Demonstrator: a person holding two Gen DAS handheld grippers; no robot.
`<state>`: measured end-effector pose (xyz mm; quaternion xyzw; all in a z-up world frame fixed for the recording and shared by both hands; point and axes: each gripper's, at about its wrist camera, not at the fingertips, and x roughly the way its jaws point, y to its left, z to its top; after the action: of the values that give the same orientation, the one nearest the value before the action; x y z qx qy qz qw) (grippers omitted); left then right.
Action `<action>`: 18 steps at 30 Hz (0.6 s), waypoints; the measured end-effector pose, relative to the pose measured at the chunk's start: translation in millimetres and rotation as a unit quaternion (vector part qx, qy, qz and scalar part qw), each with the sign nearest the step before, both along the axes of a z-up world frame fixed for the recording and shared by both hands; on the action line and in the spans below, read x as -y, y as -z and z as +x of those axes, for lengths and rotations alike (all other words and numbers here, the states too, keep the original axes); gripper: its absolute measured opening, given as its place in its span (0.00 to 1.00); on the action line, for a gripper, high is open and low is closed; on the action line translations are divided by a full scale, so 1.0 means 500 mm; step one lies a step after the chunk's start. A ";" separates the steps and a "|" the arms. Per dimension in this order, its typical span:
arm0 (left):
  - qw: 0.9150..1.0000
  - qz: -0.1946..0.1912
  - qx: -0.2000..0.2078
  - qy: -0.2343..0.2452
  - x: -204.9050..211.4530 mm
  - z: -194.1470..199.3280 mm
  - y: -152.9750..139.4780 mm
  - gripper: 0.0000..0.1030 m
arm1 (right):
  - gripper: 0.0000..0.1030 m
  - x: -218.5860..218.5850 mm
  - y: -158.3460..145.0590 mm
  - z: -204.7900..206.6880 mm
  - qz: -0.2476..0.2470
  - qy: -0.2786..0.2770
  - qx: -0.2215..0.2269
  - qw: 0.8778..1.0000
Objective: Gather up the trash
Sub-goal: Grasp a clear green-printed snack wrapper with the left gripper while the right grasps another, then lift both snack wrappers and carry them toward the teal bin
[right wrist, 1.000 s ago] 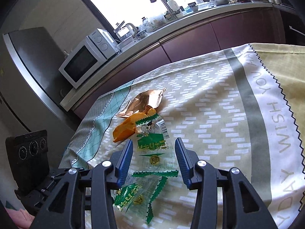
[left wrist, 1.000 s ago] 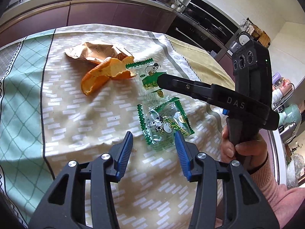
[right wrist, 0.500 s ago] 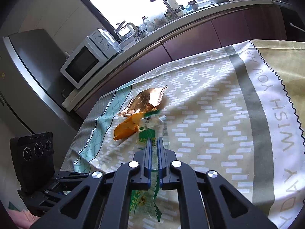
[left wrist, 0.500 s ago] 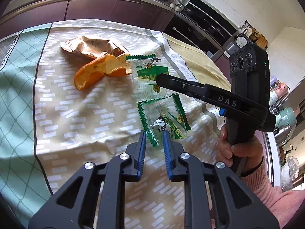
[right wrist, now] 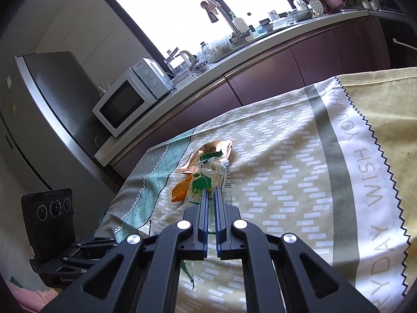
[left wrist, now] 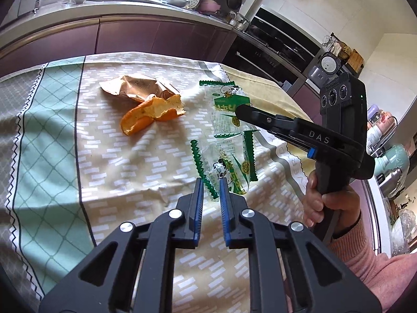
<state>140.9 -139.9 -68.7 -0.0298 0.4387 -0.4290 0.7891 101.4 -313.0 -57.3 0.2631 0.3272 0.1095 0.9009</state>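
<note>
Two clear snack wrappers with green zigzag edges are in play. My left gripper (left wrist: 209, 182) is shut on the near wrapper (left wrist: 226, 164), lifted slightly off the tablecloth. My right gripper (right wrist: 211, 193) is shut on the far wrapper (right wrist: 206, 180), also seen in the left wrist view (left wrist: 224, 107), and holds it raised above the cloth. An orange peel (left wrist: 151, 116) and a crumpled brown paper bag (left wrist: 135, 88) lie on the cloth at the far left; in the right wrist view the peel (right wrist: 179, 193) and bag (right wrist: 216, 147) sit behind the held wrapper.
The table wears a patterned cloth (left wrist: 117, 156) with a teal check band at the left and a yellow band at the right (right wrist: 378, 130). A kitchen counter (left wrist: 104, 13) runs behind the table, with a microwave (right wrist: 127, 101) and fridge (right wrist: 39, 104).
Both grippers went from open around the wrappers to shut on them. Both wrappers have since risen off the cloth, and the far wrapper has come away from the peel.
</note>
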 end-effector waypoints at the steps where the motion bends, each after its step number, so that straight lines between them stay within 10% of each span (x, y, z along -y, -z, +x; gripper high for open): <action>1: 1.000 -0.001 0.002 -0.003 -0.009 -0.004 -0.005 0.13 | 0.04 -0.002 -0.005 -0.002 -0.001 0.000 0.003 1.000; 18: 0.996 -0.012 0.051 -0.067 -0.182 -0.029 -0.071 0.13 | 0.03 -0.080 -0.052 0.000 0.001 -0.035 0.034 0.999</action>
<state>126.3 -49.1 -33.3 -0.0471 0.3897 -0.3810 0.8371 101.5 -273.1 -31.4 0.2487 0.3052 0.1502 0.9069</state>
